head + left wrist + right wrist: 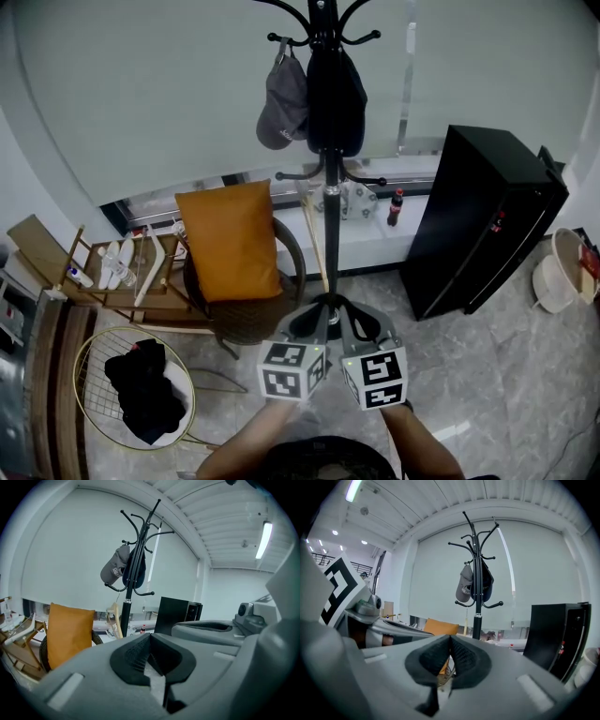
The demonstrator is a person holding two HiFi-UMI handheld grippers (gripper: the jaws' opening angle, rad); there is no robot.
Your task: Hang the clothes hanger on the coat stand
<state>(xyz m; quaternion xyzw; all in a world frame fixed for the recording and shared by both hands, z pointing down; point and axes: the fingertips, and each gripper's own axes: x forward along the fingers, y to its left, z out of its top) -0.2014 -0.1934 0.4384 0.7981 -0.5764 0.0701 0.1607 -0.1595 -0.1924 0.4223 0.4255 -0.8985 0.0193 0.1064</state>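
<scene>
A black coat stand [328,178] rises in front of me, with a grey cap [284,103] and a dark bag [337,103] on its upper hooks. A pale wooden hanger [315,239] leans beside the pole, against the chair; it also shows in the left gripper view as the hanger [114,618]. My left gripper [317,328] and right gripper [356,328] are held side by side low over the stand's base, well short of the hanger. Left gripper [150,637] is shut on nothing. Right gripper [450,638] is shut and empty too.
A chair with an orange cushion [230,239] stands left of the pole. Further left are a wooden rack [122,272] and a wire basket of dark clothes [136,389]. A black cabinet [487,220] stands at right, a cola bottle [396,206] on the window ledge.
</scene>
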